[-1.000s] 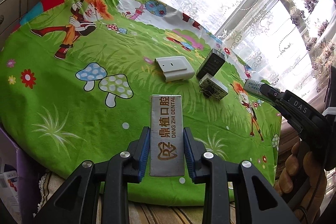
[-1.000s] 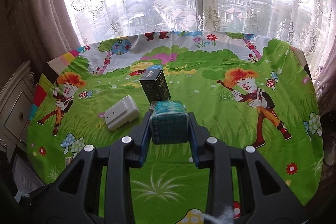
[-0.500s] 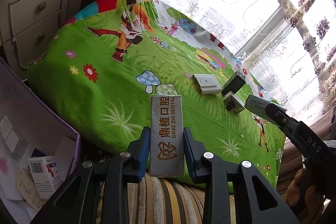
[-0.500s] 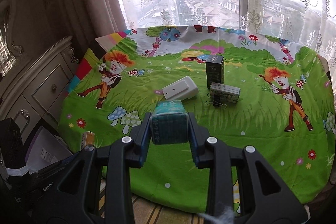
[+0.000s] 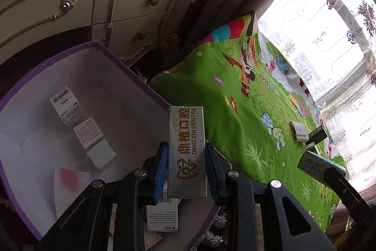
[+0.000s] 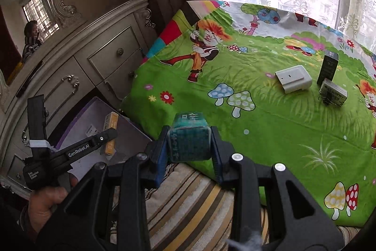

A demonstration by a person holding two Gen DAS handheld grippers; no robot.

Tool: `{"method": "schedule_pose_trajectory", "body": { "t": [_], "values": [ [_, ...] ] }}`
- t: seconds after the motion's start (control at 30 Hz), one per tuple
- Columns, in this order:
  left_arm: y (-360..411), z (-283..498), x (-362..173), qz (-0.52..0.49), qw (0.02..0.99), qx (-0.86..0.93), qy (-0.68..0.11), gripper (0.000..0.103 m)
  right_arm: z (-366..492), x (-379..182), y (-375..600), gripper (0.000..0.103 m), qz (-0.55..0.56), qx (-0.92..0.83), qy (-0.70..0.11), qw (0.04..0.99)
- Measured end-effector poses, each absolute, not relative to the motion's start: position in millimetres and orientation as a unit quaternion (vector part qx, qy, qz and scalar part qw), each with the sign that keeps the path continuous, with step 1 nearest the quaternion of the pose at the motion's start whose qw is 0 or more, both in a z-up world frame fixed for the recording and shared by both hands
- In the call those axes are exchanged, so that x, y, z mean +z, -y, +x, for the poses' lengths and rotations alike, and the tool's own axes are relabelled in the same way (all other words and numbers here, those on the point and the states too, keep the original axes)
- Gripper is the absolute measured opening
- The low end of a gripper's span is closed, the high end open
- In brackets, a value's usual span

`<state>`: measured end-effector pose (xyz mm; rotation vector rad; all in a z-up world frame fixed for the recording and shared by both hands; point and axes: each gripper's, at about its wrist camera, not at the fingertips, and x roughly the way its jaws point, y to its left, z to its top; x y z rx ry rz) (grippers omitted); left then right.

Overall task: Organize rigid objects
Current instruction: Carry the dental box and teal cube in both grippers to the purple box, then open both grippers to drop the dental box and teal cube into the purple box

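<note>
Your left gripper [image 5: 186,165], jaws pinching the dental box [image 5: 187,152] lengthwise, hangs over the purple bin's [image 5: 98,77] rim, nearer than your right gripper [image 6: 189,148], clamped on the teal box [image 6: 189,144].

The left wrist view looks down at close range into a purple box [image 5: 70,91] beside the dresser [image 5: 122,1]. The right wrist view faces the green cloth [image 6: 270,114] from its near edge. Both share the cloth, dresser and white device [image 5: 299,131] [image 6: 293,78].
</note>
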<state>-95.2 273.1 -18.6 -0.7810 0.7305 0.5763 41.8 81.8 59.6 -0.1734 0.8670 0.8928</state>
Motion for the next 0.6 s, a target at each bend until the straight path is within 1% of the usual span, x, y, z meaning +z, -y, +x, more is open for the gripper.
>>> {"method": "schedule_pose_trajectory", "body": {
  "t": [0.17,0.4,0.43,0.47,0.5,0.53,0.57,0.6],
  "values": [
    [-292.7,-115.5,-28.8,-0.385,0.803,0.303,-0.339,0.032,8.6,49.5,-123.3,0.037,-0.112,0.472,-0.42,0.767],
    [-306.6,-133.6,-36.5,-0.403,0.786,0.331,-0.331,0.033,-34.5,32.3,-163.4,0.037,-0.169,0.527,-0.417,0.721],
    [-308.3,-135.3,-38.7,-0.406,0.781,0.337,-0.333,0.036,-39.2,30.1,-166.2,0.037,-0.175,0.532,-0.415,0.717],
    [-310.2,-136.9,-40.7,-0.41,0.777,0.343,-0.334,0.042,-42.5,28.0,-168.3,0.037,-0.179,0.536,-0.413,0.714],
    [-311.4,-138.9,-42.3,-0.413,0.771,0.352,-0.334,0.046,-44.8,25.4,-171.2,0.038,-0.185,0.541,-0.415,0.708],
    [-312.9,-140.8,-43.4,-0.416,0.766,0.359,-0.334,0.052,-46.3,23.0,-173.2,0.042,-0.19,0.545,-0.419,0.701],
    [-313.8,-142.2,-44.4,-0.418,0.762,0.364,-0.333,0.056,-47.1,21.4,-174.4,0.046,-0.192,0.547,-0.421,0.698],
    [-314.3,-142.9,-45.2,-0.421,0.76,0.367,-0.333,0.057,-47.1,20.8,-173.4,0.054,-0.191,0.547,-0.421,0.698]
  ]
}}
